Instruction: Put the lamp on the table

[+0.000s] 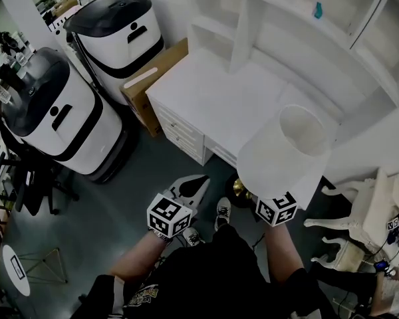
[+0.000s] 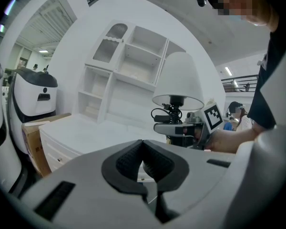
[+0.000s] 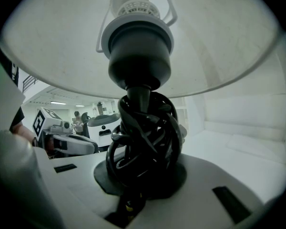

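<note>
A lamp with a white shade (image 1: pixel 286 151) hangs above the floor just in front of the white desk (image 1: pixel 213 92). My right gripper (image 3: pixel 143 175) is shut on its dark stem, which is wrapped in coiled black cord (image 3: pixel 143 137); in the head view only the gripper's marker cube (image 1: pixel 277 209) shows below the shade. A brass part of the lamp (image 1: pixel 239 190) peeks out under the shade. The left gripper (image 1: pixel 198 186) is to the lamp's left, shut and with nothing in it. In the left gripper view the lamp (image 2: pixel 178 80) stands upright in the right gripper (image 2: pixel 178 128).
A white hutch with open shelves (image 1: pixel 299 18) rises behind the desktop. Two white-and-black rounded machines (image 1: pixel 120 32) (image 1: pixel 53 118) and a cardboard box (image 1: pixel 149 78) stand left of the desk. A white ornate chair (image 1: pixel 366 211) is at the right.
</note>
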Available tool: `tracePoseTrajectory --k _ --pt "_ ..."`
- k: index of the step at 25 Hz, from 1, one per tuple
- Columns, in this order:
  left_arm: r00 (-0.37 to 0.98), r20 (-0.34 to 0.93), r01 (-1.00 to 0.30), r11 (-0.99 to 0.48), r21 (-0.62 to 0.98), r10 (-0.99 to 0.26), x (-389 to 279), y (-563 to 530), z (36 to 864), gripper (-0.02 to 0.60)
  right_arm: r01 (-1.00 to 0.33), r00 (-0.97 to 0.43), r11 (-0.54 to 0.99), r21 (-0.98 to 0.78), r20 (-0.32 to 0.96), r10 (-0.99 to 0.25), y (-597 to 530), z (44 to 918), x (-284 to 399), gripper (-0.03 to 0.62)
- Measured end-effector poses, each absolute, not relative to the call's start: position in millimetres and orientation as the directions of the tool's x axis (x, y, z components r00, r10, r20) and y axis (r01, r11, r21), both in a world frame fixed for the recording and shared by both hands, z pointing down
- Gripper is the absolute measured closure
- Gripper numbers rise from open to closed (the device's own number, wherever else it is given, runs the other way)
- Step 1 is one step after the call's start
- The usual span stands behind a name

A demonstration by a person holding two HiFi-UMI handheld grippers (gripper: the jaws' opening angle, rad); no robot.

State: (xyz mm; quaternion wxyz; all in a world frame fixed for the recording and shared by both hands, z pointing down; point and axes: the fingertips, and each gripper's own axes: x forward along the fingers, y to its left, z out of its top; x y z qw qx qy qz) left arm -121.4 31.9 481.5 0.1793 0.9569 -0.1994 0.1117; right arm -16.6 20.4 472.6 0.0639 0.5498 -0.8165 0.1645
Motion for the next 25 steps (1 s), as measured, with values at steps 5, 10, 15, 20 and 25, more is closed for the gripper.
tracePoseTrajectory --k 5,10,15,20,25 --pt "0.888 0.286 -0.44 -0.847 0.298 -0.36 -99.6 5.8 483.2 0.575 -0.91 -0.409 0.362 -0.202 0.293 -0.864 -5.3 477.1 4.3 0.542" --pt "0.886 0.28 -0.445 -0.845 0.295 -0.369 -80.1 -16.8 483.6 0.575 -0.905 -0.42 0.372 -0.205 0.298 -0.857 -28.3 480.6 23.8 0.542" --pt "0.888 0.276 -0.443 -0.846 0.297 -0.368 -58.6 -33.4 483.9 0.575 -0.903 -0.424 0.377 -0.204 0.299 -0.855 -48.2 480.3 44.9 0.542" --pt "0.888 0.274 -0.445 -0.844 0.301 -0.37 -37.5 -48.8 485.8 0.575 -0.902 -0.429 0.382 -0.203 0.303 -0.851 -65.9 481.7 64.9 0.542" --pt "0.885 0.274 -0.451 -0.84 0.3 -0.377 -17.9 -61.5 485.5 0.575 -0.899 -0.434 0.388 -0.202 0.306 -0.847 -81.6 483.5 84.2 0.542"
